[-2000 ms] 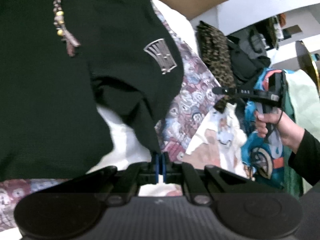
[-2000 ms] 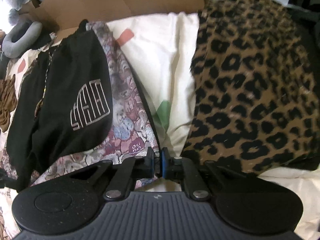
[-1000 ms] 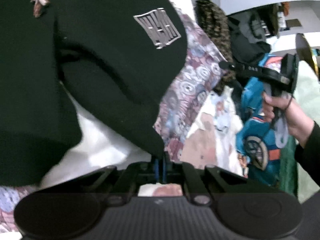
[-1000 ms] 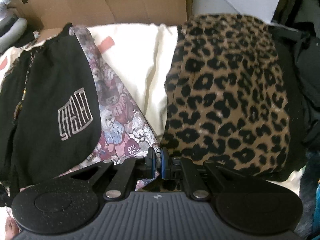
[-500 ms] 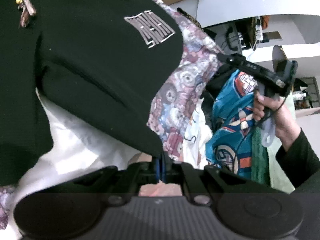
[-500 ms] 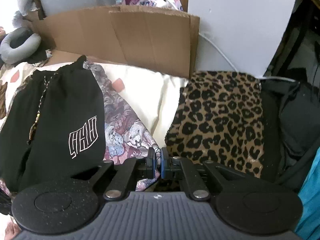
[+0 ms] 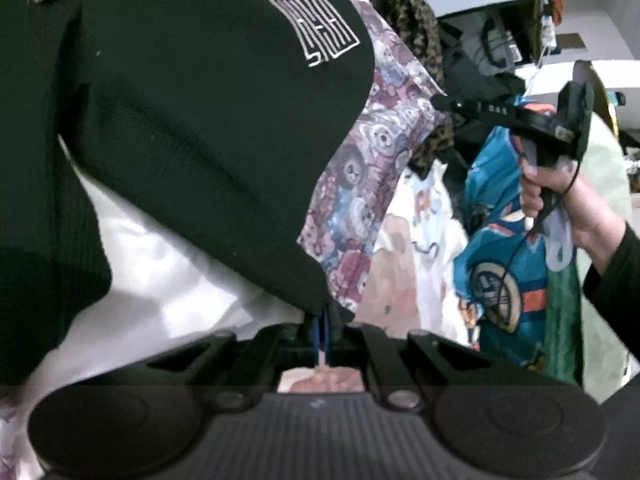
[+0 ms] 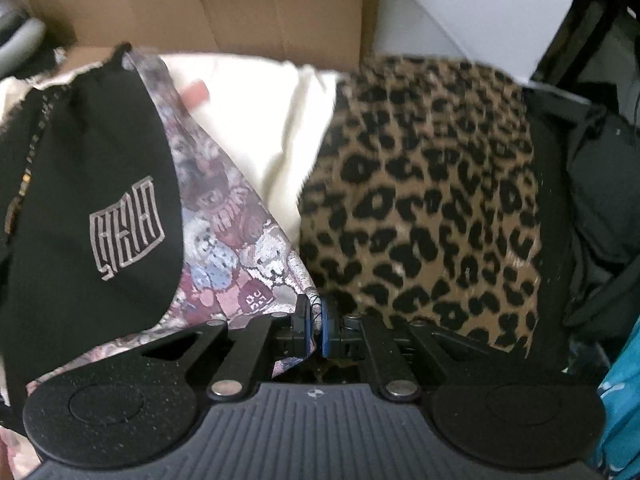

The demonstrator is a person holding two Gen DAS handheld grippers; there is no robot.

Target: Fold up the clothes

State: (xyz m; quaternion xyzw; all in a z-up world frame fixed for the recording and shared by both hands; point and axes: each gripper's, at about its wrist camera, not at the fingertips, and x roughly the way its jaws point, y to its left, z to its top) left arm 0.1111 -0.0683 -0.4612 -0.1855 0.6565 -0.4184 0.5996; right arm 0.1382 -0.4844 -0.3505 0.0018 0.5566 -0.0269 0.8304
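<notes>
A black garment (image 7: 180,100) with a pale outlined logo (image 8: 124,228) lies over a teddy-bear print cloth (image 7: 360,184). My left gripper (image 7: 322,330) is shut where the black garment's lower corner runs into its jaws, with the bear-print edge right beside it. My right gripper (image 8: 316,326) is shut on the stitched corner of the bear-print cloth (image 8: 224,232). In the left wrist view the right gripper (image 7: 438,102) shows at the cloth's far corner, gripped by a person's hand (image 7: 552,184). Both corners are lifted, so the cloth hangs stretched between them.
A leopard-print cloth (image 8: 432,208) lies directly beyond the right gripper, with cream bedding (image 8: 256,120) to its left and a cardboard sheet (image 8: 240,4) behind. Dark bags (image 8: 600,184) are on the right. A bright blue printed garment (image 7: 504,248) and white bedding (image 7: 160,280) lie below.
The right wrist view has tipped back down from the wall and cardboard onto the leopard cloth. The left gripper sank slightly with its corner. Both grips stay shut.
</notes>
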